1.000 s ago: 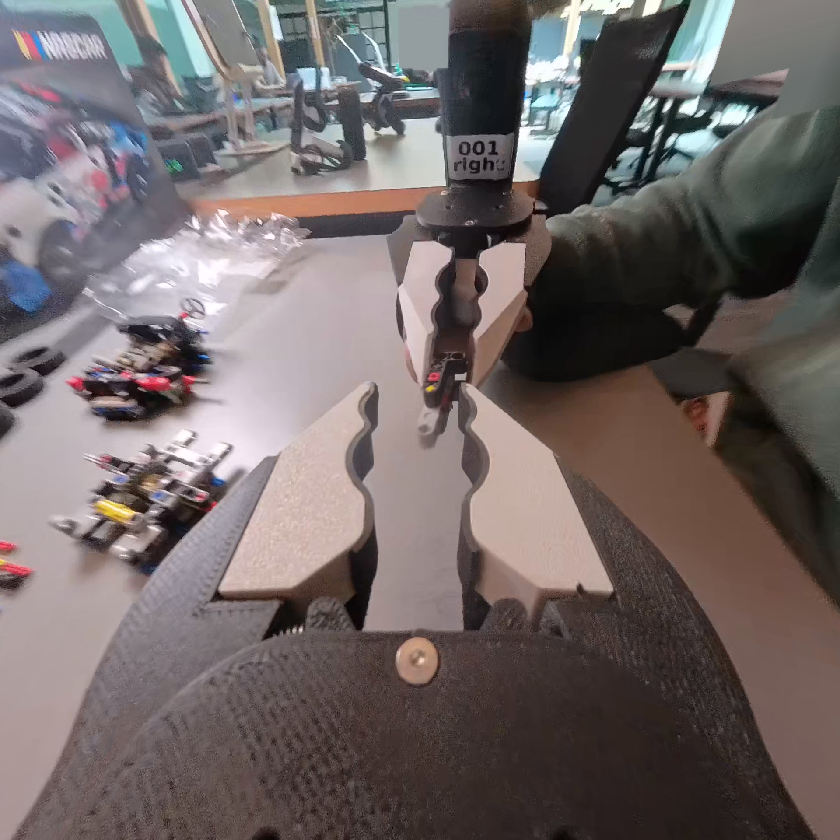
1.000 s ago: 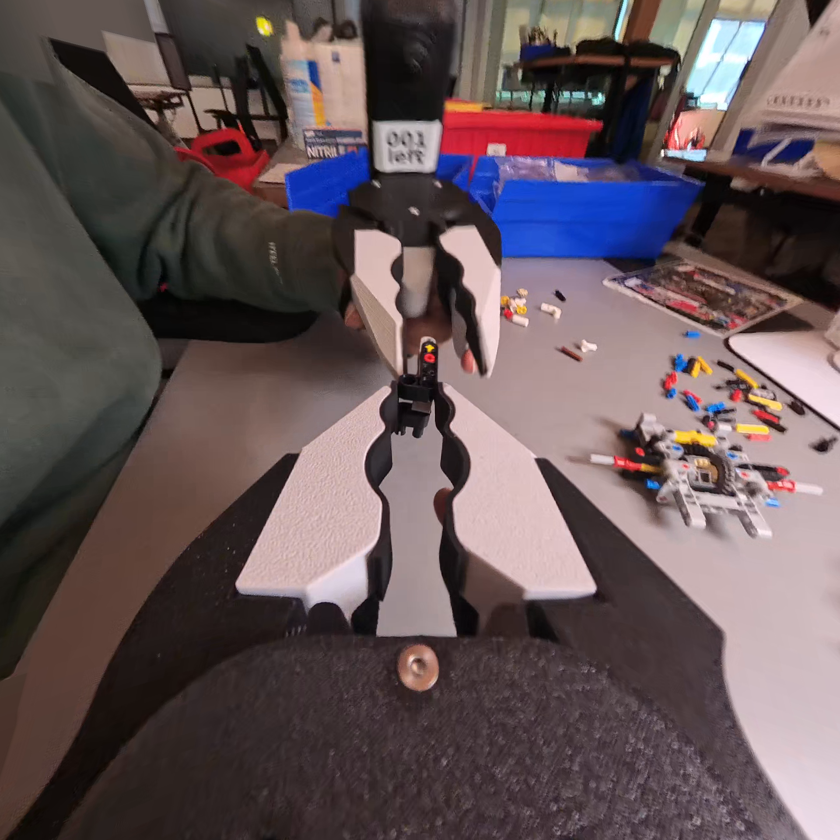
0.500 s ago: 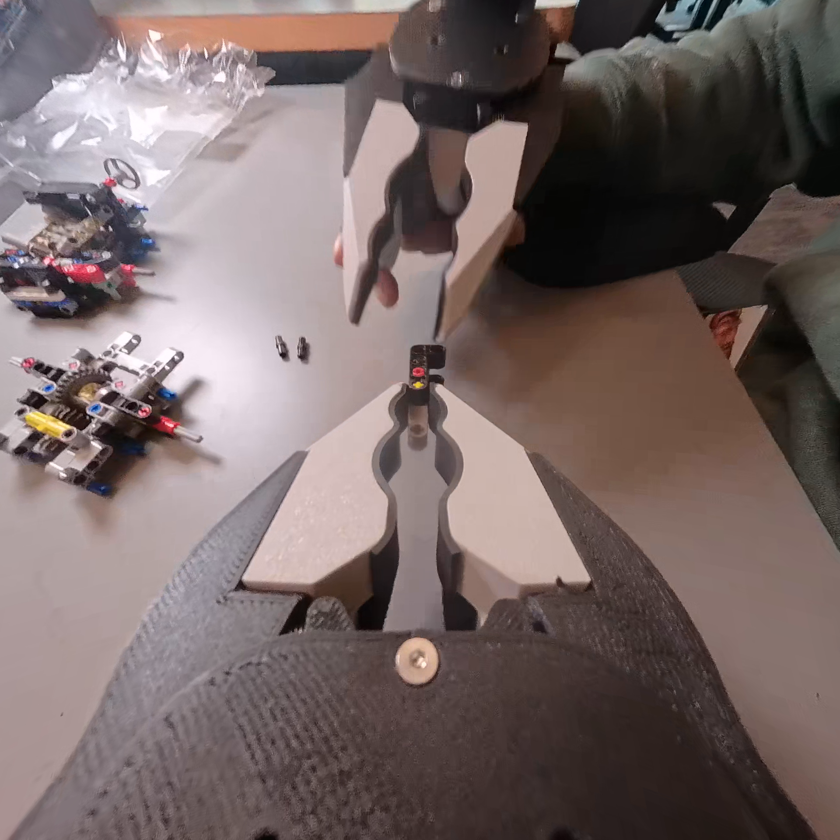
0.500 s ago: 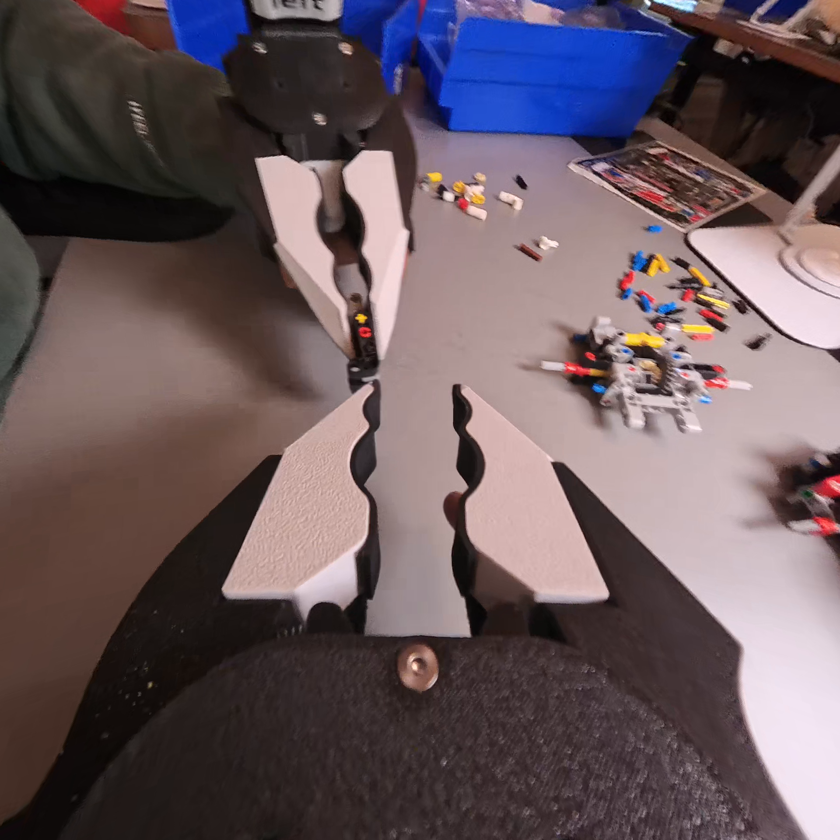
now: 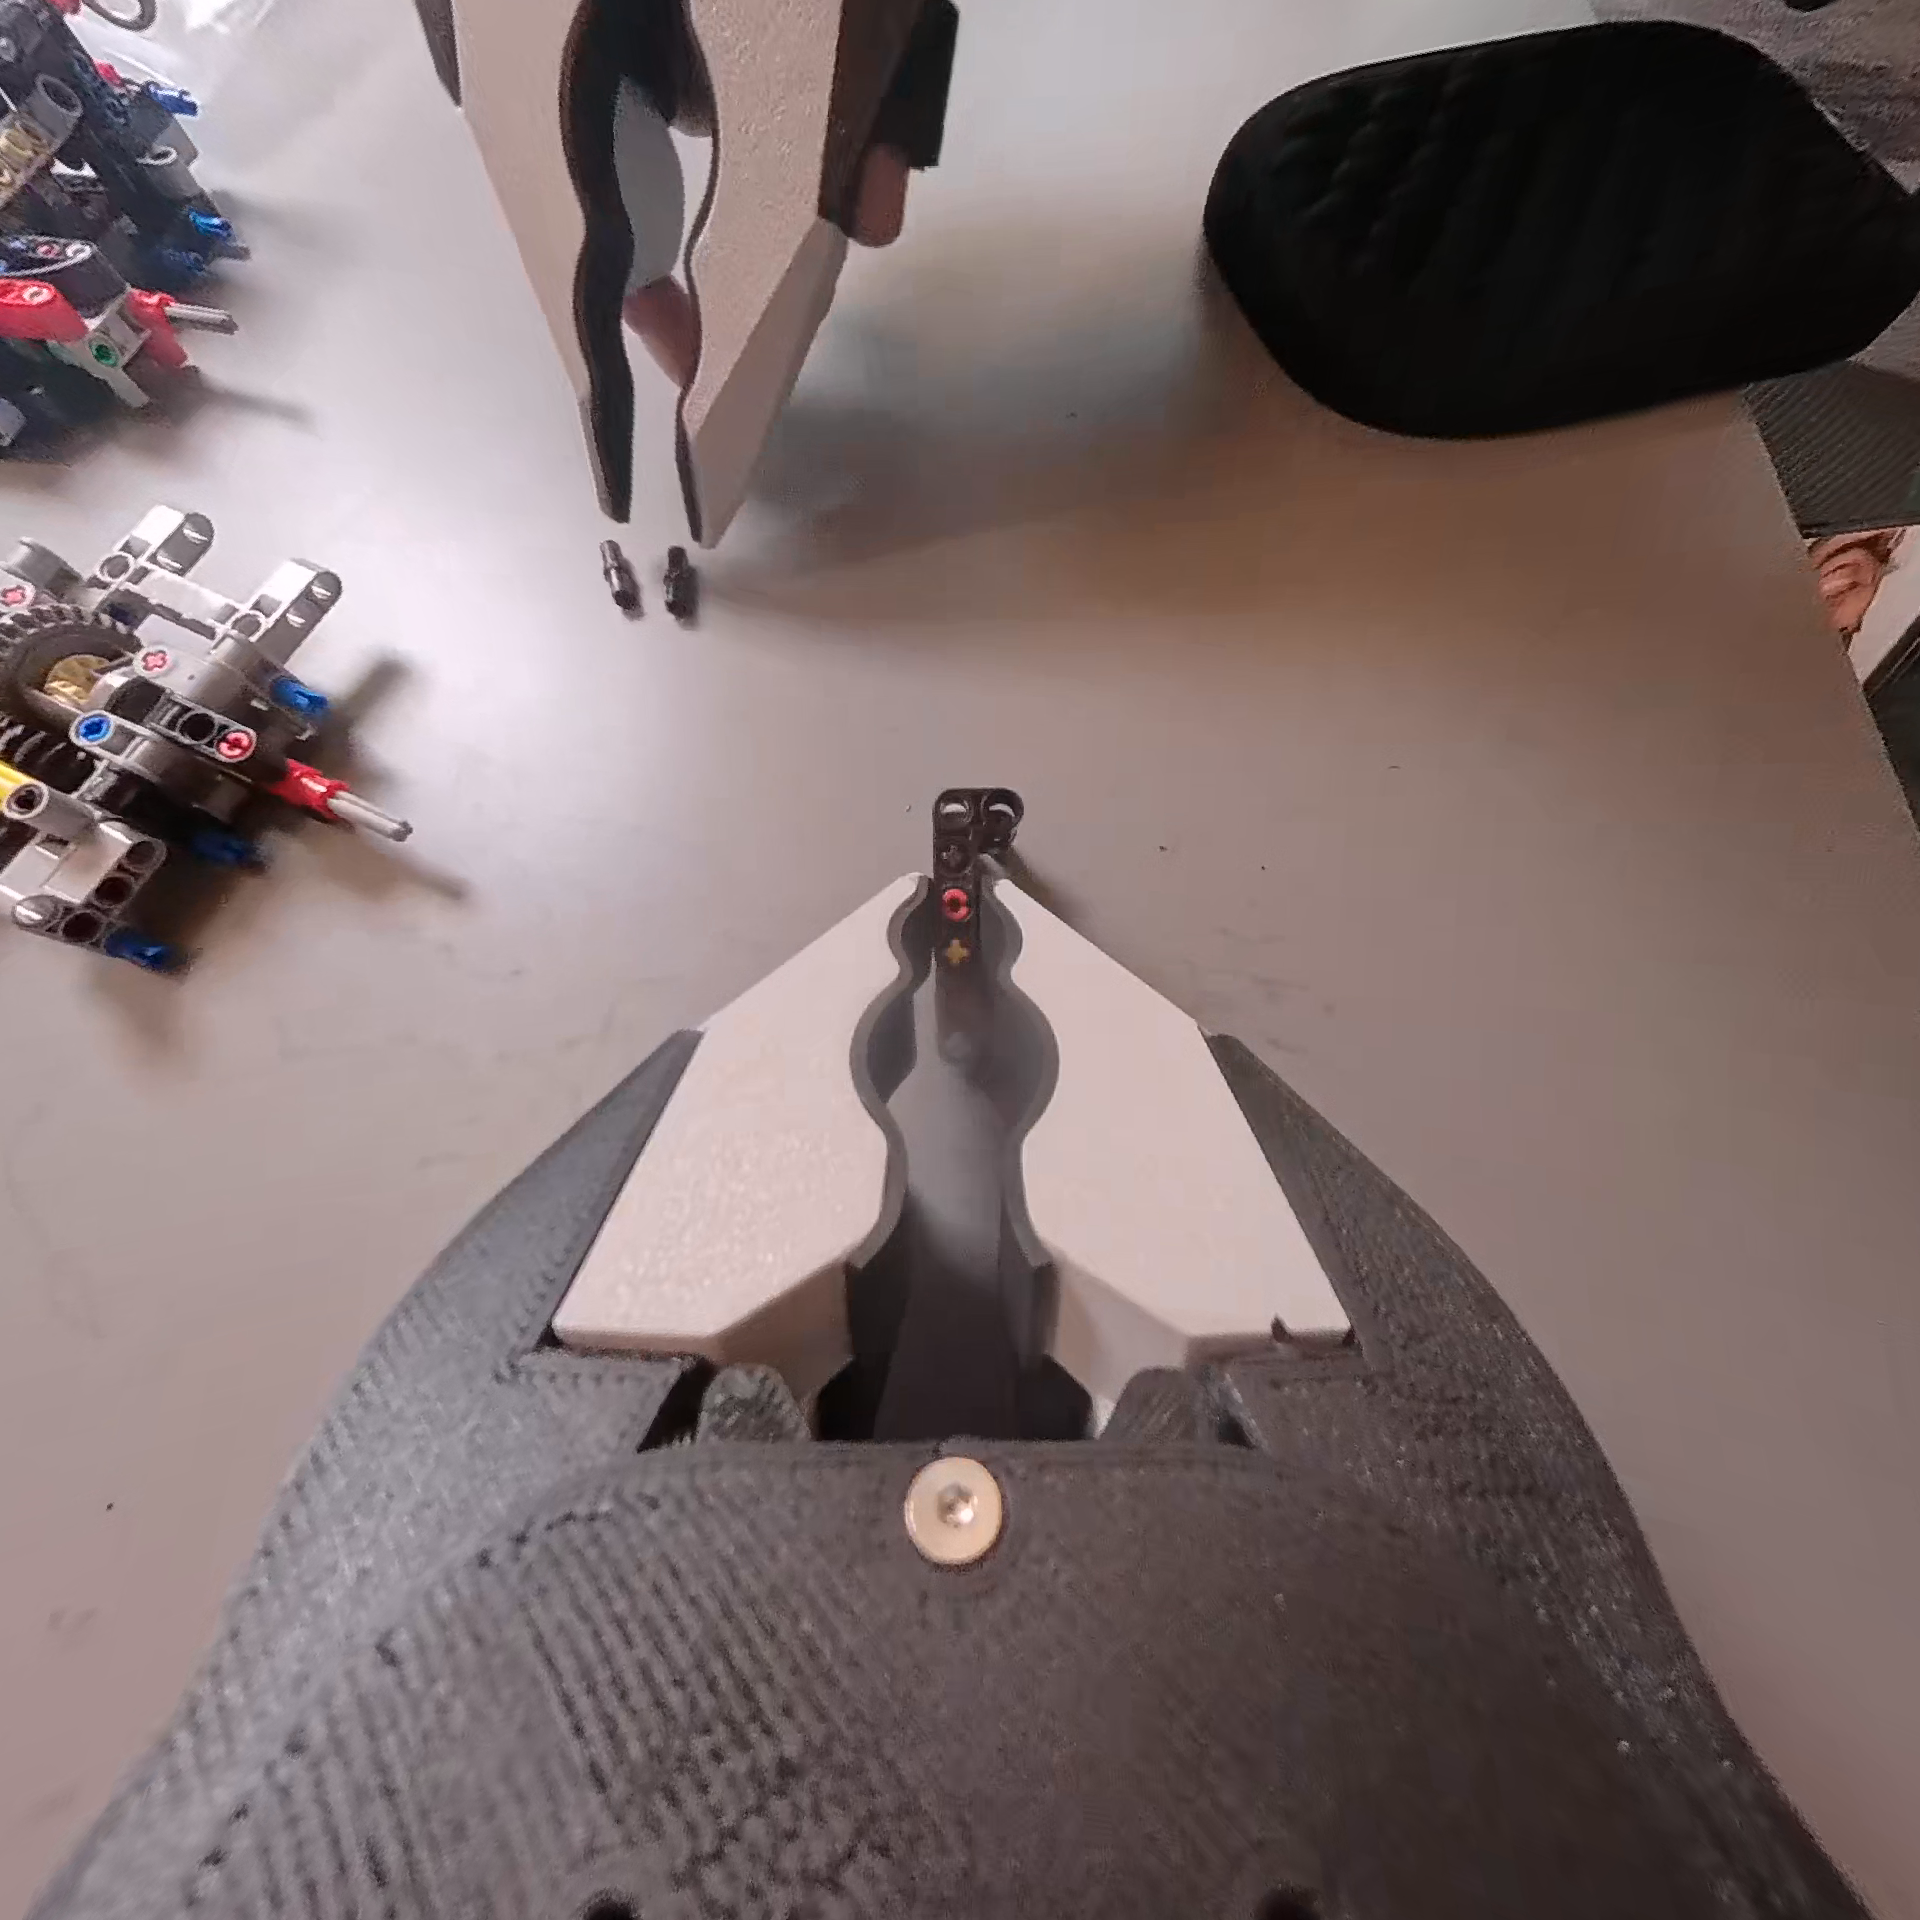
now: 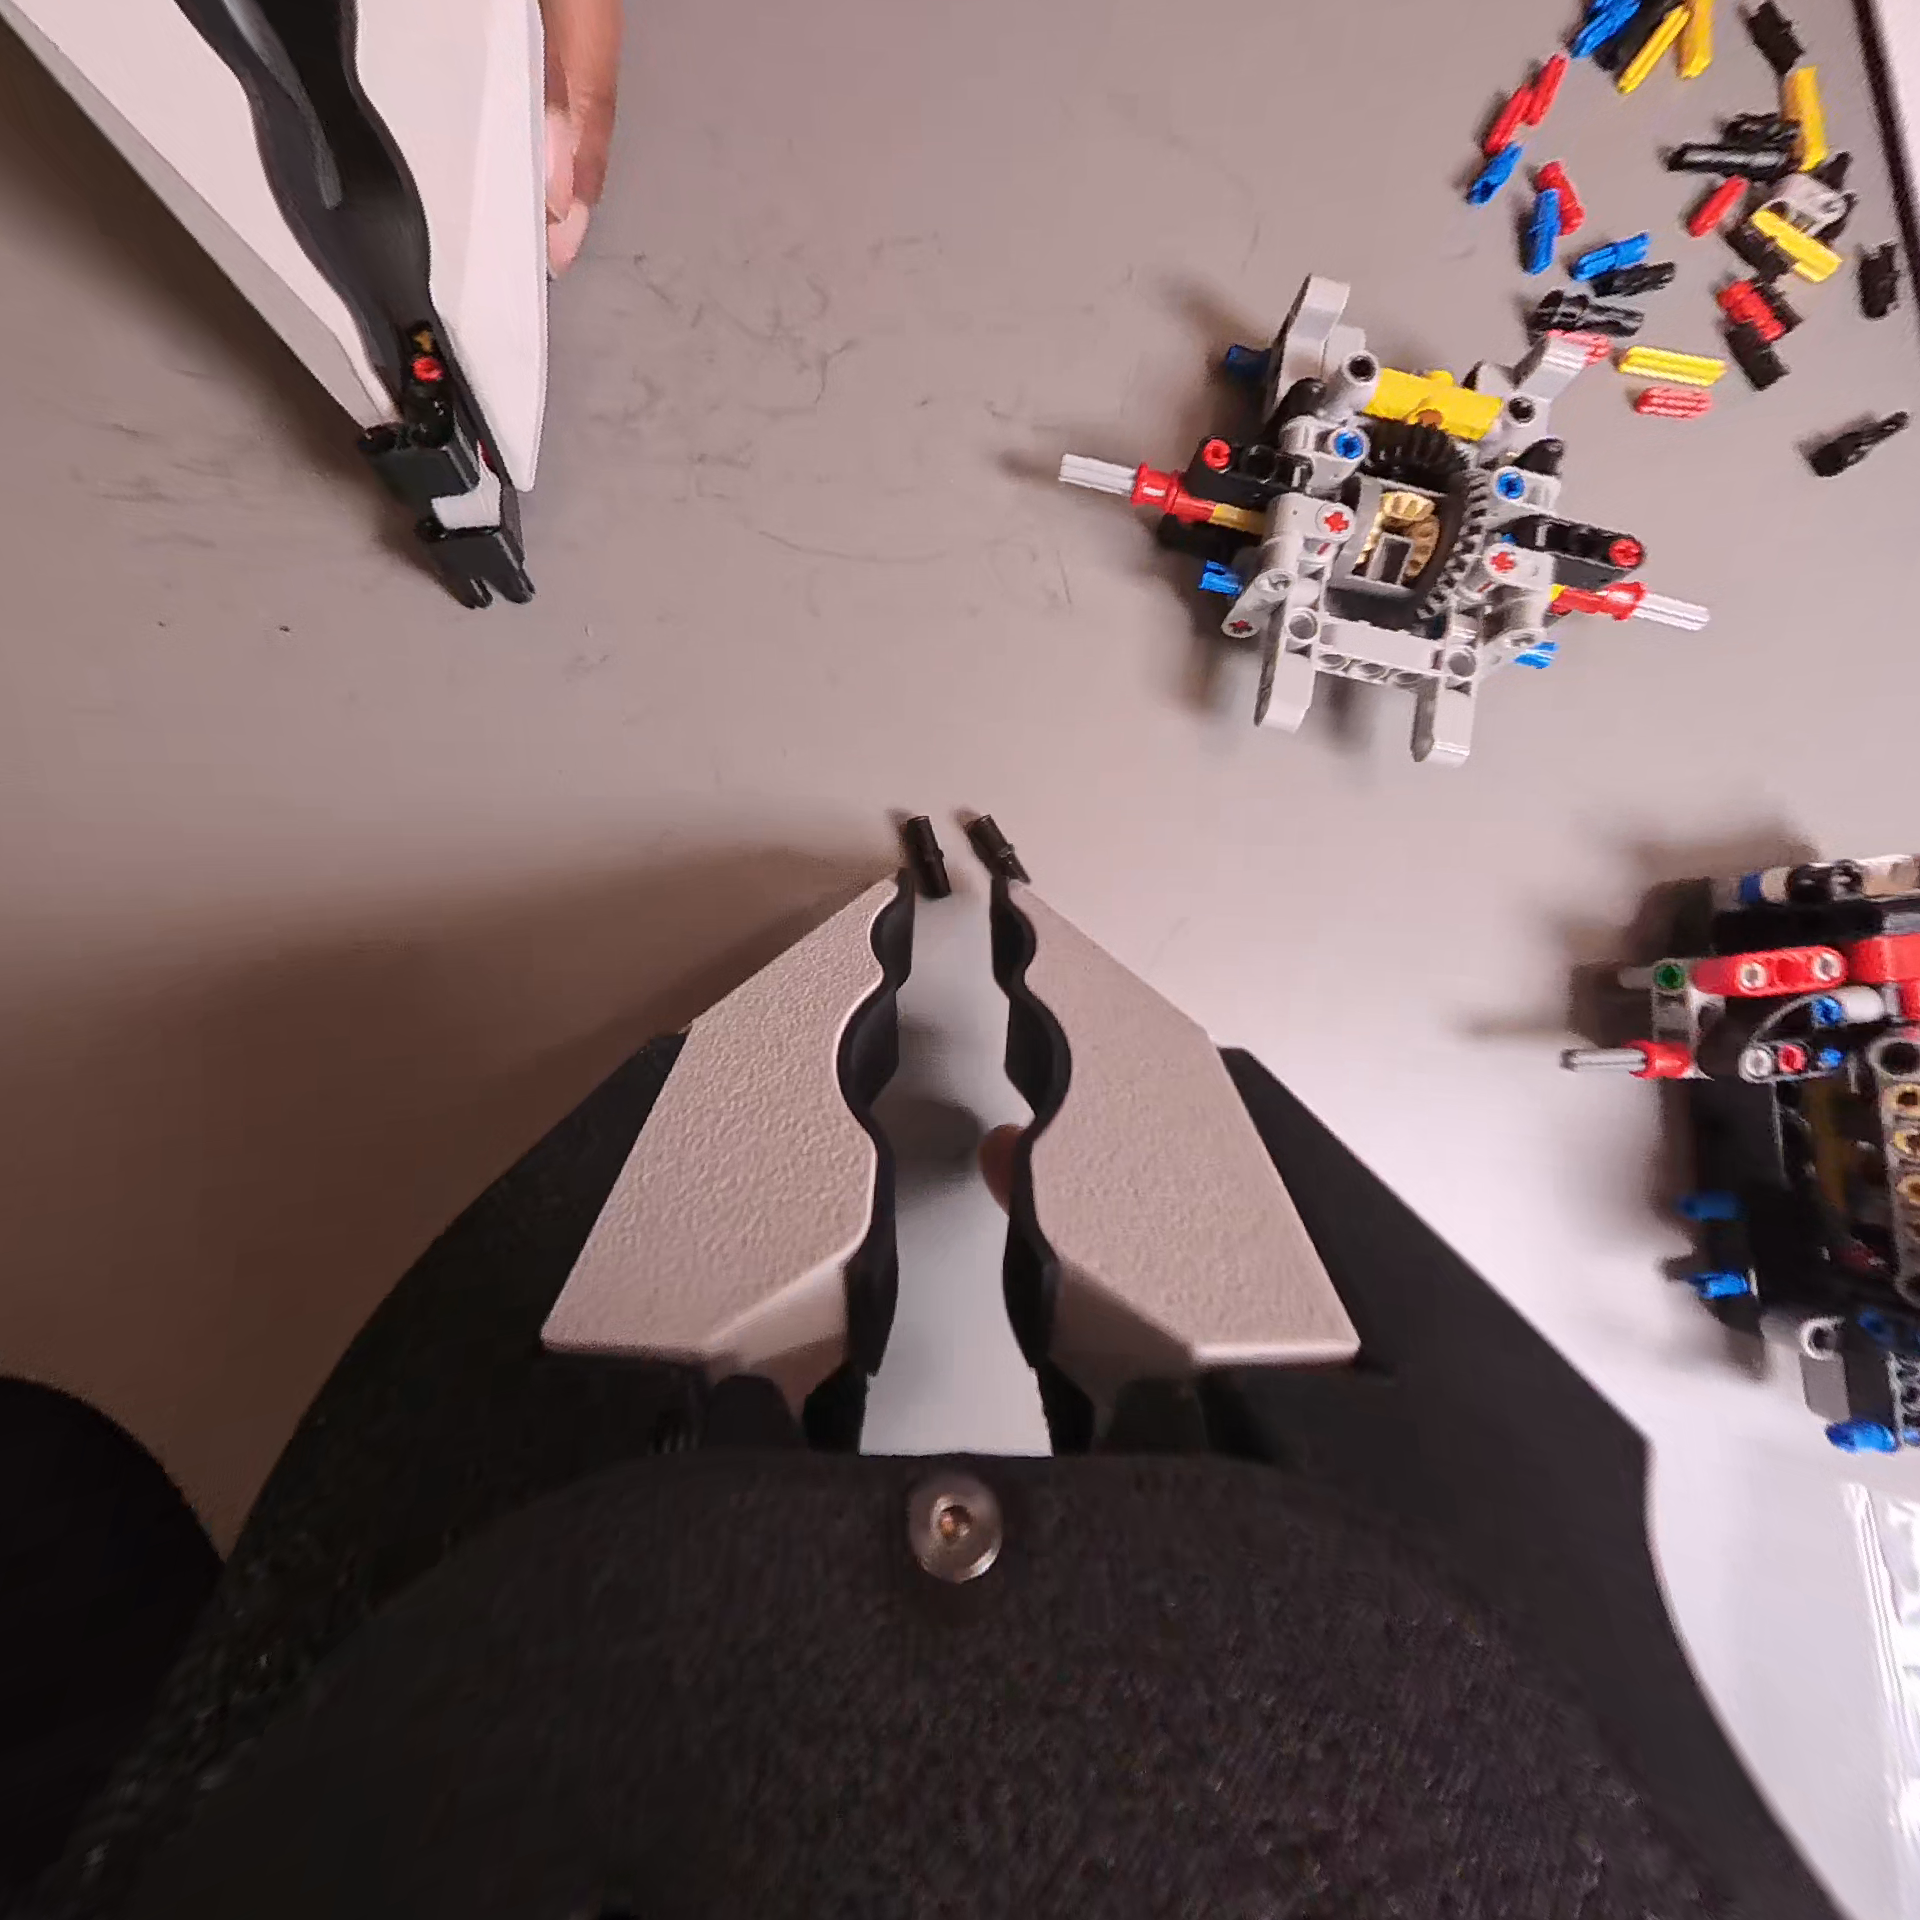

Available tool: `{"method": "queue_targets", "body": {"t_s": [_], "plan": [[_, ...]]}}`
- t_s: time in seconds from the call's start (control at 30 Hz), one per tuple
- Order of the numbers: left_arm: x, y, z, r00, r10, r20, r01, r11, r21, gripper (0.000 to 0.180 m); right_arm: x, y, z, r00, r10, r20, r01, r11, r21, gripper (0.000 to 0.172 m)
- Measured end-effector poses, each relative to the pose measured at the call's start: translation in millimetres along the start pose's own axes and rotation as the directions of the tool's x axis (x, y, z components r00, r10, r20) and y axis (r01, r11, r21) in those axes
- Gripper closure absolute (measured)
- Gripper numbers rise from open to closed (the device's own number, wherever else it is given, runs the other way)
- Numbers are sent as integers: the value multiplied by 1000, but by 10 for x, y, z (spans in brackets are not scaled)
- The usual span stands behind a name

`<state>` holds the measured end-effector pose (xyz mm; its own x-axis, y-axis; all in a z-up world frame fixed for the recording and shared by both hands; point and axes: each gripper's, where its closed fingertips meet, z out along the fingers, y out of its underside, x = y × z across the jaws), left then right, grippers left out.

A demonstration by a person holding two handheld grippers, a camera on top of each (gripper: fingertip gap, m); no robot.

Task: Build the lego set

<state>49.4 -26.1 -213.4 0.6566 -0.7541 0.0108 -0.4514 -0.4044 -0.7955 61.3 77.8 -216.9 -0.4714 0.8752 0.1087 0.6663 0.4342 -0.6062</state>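
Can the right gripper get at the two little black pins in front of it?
Probably yes. The right gripper hangs just above the table with its fingers slightly apart and nothing between them. The two black pins lie loose right at its fingertips, and nothing stands in the way.

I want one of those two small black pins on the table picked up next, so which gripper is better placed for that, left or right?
Right. The right gripper is open with nothing in it, its tips just short of the two black pins. The left gripper is shut on a black beam piece and sits farther from the pins.
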Motion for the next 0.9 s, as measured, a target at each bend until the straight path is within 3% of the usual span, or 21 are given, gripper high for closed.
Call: {"method": "queue_targets", "body": {"t_s": [0.27,0.37,0.57,0.9], "plan": [[6,4,-40,999,-12,-31,12,1000,-1,159,-108,-78,30,1000,-27,2,27,999,23,169],[-25,-154,-172,997,-54,-64,60,993,99,154,-210,-277,-79,999,-33,-23,35,993,110,169],[-67,-425,-331,994,-88,-70,104,959,265,160,-592,-673,-137,995,-100,-29,104,968,229,170],[74,-441,-288,999,21,-45,-10,972,235,177,-838,-898,-119,985,-170,-31,172,949,265,170]]}}
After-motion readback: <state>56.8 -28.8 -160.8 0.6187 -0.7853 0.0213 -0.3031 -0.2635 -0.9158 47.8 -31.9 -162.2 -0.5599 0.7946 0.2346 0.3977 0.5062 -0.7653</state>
